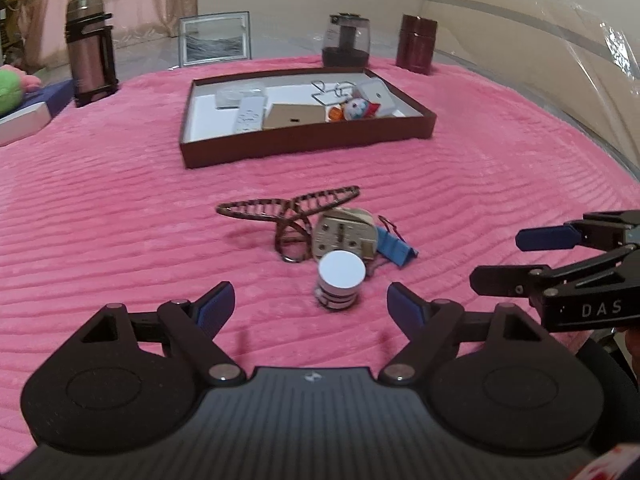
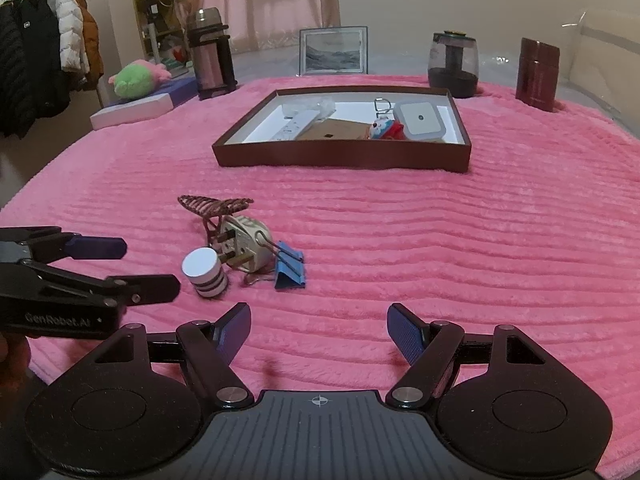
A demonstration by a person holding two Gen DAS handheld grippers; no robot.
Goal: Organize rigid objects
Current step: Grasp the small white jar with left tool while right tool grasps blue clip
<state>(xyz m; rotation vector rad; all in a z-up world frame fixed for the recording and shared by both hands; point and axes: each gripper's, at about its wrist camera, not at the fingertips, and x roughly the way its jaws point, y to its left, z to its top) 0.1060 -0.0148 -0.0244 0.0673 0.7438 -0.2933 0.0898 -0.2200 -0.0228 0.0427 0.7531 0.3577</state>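
On a pink blanket (image 1: 120,208) the left gripper (image 1: 310,300) stands with its jaws apart, a white-topped cylinder (image 1: 340,276) just ahead between its blue pads (image 1: 218,300), untouched. Behind the cylinder lie a plug adapter (image 1: 344,236), a wire clip (image 1: 292,216) and a blue binder clip (image 1: 394,248), crowded together. The right gripper (image 1: 508,258) reaches in from the right edge, jaws apart, and a brown tray (image 1: 304,144) of small items sits farther back.
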